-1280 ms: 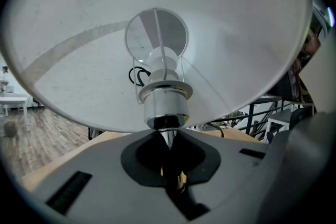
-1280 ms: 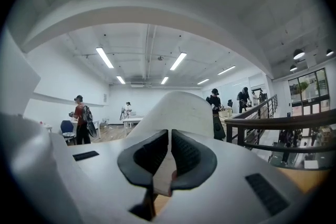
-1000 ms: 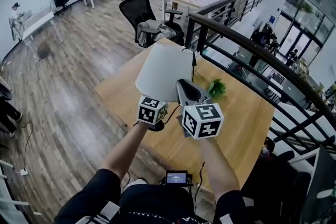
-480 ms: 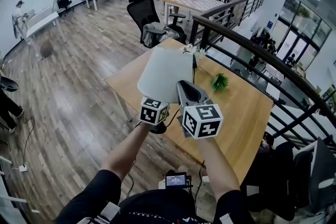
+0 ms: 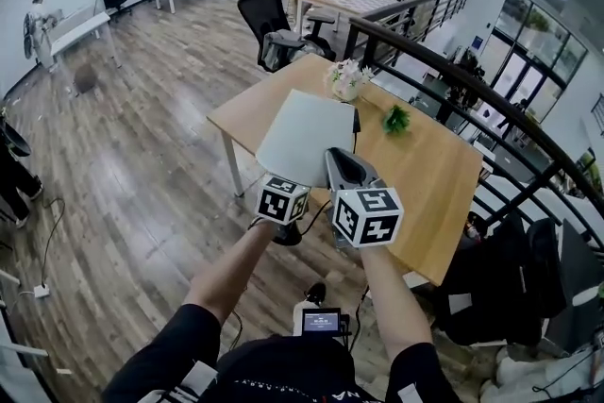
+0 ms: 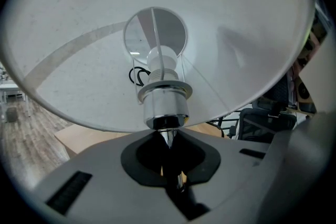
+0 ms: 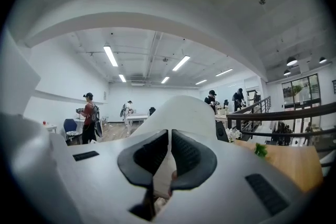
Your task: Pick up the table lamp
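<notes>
The lamp (image 5: 307, 135) is clear of the worktop (image 5: 436, 189), hanging in the air over the floor (image 5: 142, 175) just off the worktop's near edge, so the lift itself looks done. The left tongs (image 6: 168, 138) are clamped on the thin chrome stem (image 6: 167, 140) right below the socket (image 6: 165, 105). That seems a sensible place to grip, since the stem is rigid and narrow enough for the jaws to close almost fully. It also sits near the heavy top, so the lamp should not swing much. From there the shade (image 6: 89, 55) opens wide above the jaws and fills the left gripper view. The right tongs (image 7: 169, 134) point level, with their jaws nearly together. They appear to pinch the shade's lower rim, though only a pale strip shows between the pads. This is probably a steadying hold rather than a load-bearing one, keeping the shade from tipping or turning about the stem. With two holds set close together, the lamp stays roughly upright.
</notes>
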